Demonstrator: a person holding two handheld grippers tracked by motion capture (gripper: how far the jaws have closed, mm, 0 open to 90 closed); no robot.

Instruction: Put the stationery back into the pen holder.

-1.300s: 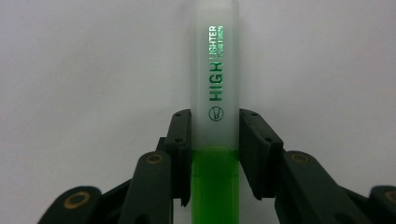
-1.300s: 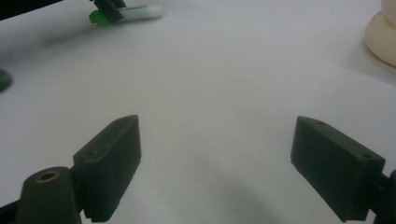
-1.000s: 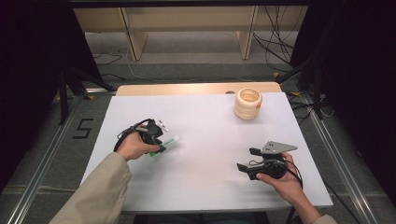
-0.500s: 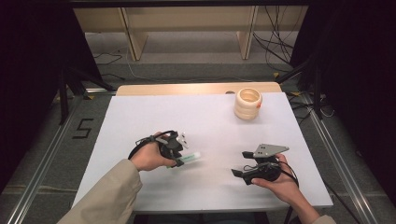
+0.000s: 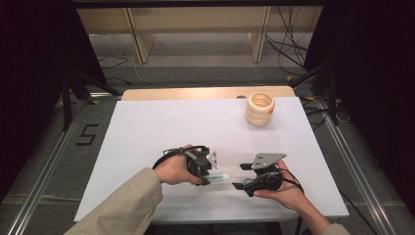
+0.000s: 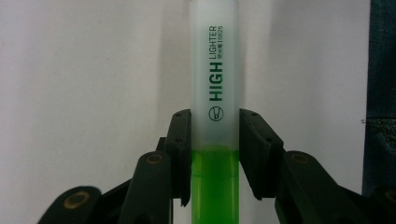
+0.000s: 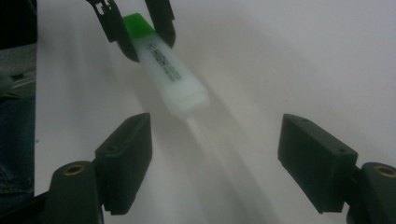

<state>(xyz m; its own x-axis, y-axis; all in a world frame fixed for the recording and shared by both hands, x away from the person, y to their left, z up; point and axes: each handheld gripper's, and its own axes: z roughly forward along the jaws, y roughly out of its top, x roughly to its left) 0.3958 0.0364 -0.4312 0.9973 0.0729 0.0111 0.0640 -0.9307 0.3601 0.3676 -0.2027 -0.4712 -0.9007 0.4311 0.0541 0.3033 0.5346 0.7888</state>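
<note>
Two black pads of the left gripper (image 6: pixel 215 154) clamp a green highlighter (image 6: pixel 215 93) where its frosted cap meets the green barrel, holding it level above the white table (image 5: pixel 147 132) near the front edge. Its cap end points toward the right gripper (image 7: pixel 215 154), whose jaws have just been closing, stand wide apart and hold nothing.

Highlighter (image 6: pixel 214 88) cap — "HIGH LIGHTER", bulb logo; floor (image 5: pixel 87 134) — "5".

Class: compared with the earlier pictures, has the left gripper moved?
Yes. The left gripper, shut on the highlighter, has moved nearer the table's near edge and toward the right gripper.
</note>
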